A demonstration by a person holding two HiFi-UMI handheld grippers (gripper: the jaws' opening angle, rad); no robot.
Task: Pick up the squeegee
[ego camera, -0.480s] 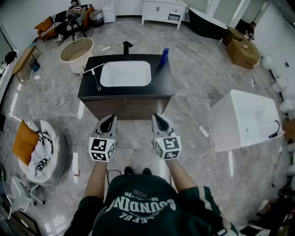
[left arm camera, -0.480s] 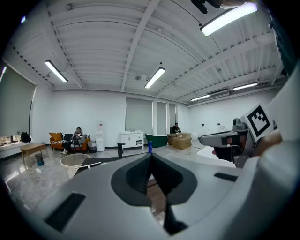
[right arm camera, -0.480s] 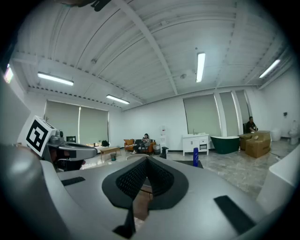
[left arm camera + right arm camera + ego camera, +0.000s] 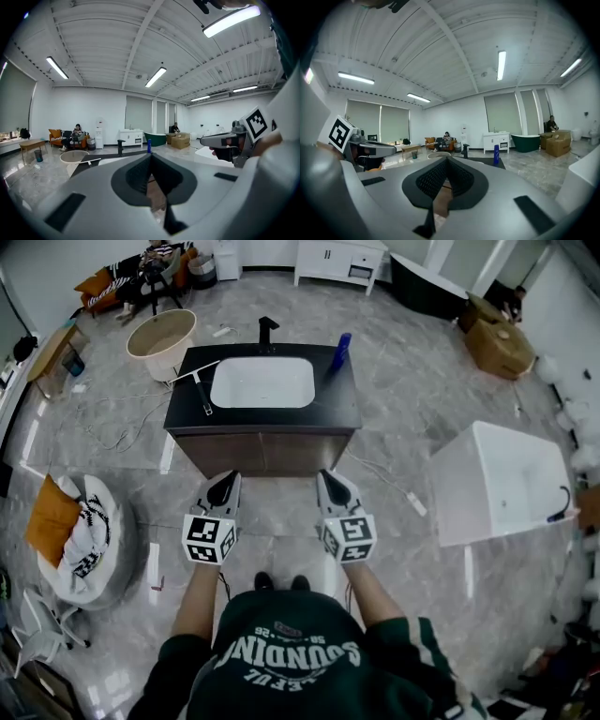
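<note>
The squeegee [image 4: 199,385], a white blade bar with a black handle, lies on the left side of the black vanity top [image 4: 337,395], beside the white basin [image 4: 262,382]. In the left gripper view the squeegee [image 4: 90,161] shows as a pale bar on the counter ahead. My left gripper [image 4: 223,486] and right gripper [image 4: 333,486] are held side by side in front of the vanity's wooden front, well short of the counter. Both have their jaws shut with nothing in them. The left gripper [image 4: 150,157] and right gripper [image 4: 446,161] point roughly level at the vanity.
A black faucet [image 4: 268,330] and a blue bottle [image 4: 343,346] stand on the counter. A round beige tub [image 4: 161,338] sits left of the vanity, a white box-shaped tub [image 4: 497,479] to the right, and a beanbag with an orange cushion [image 4: 80,540] at the left. Cables trail on the floor.
The vanity sits slightly lower and nearer in the head view. Both grippers keep their side-by-side pose and stay shut.
</note>
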